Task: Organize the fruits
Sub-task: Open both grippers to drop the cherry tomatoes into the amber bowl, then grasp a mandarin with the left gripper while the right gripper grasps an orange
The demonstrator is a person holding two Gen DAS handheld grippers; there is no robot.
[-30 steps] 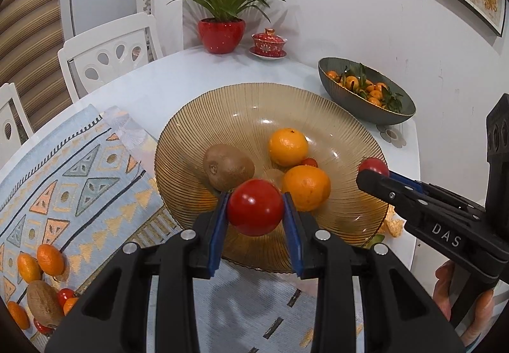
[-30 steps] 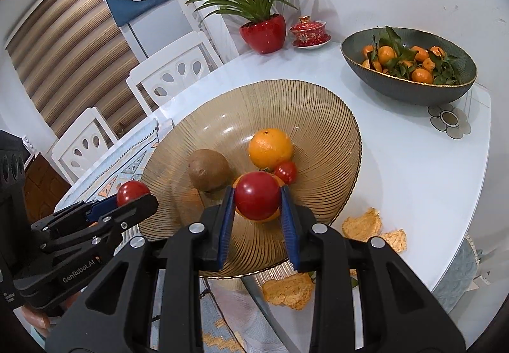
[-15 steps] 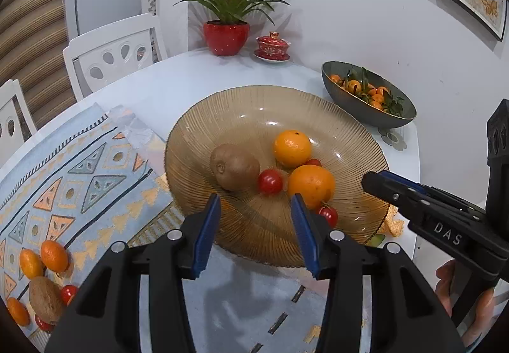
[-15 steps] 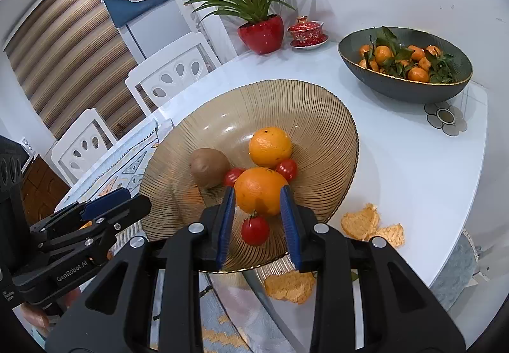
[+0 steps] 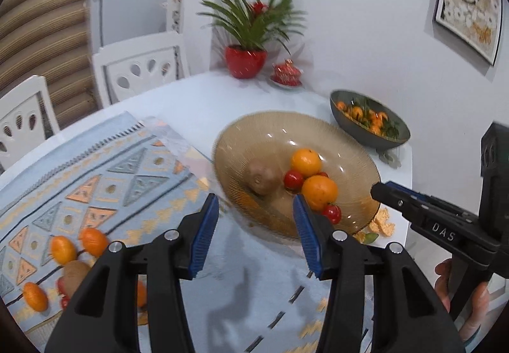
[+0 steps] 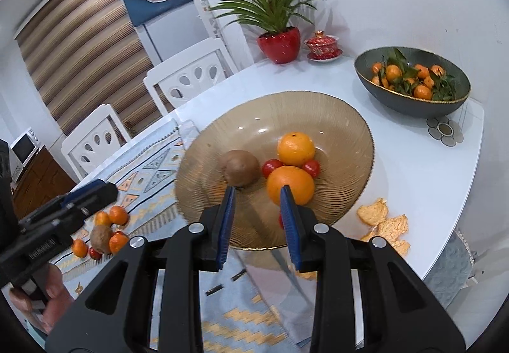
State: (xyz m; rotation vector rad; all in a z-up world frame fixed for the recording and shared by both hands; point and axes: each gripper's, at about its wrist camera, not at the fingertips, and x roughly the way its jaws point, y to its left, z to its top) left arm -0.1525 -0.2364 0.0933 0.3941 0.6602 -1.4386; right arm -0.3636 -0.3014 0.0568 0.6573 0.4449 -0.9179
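Over the amber glass bowl (image 6: 350,130): both tongs empty.
Left tongs (image 5: 256,225) and right tongs (image 6: 257,213) gape wide; oranges (image 6: 290,185), kiwi (image 6: 240,167), tomatoes (image 6: 270,167) lie inside the bowl.

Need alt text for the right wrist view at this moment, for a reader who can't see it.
The right gripper, jaws open and empty, hovers at the near rim of an amber glass bowl holding two oranges, a kiwi and small tomatoes. More loose fruit lies on the patterned mat at left, near the left gripper.
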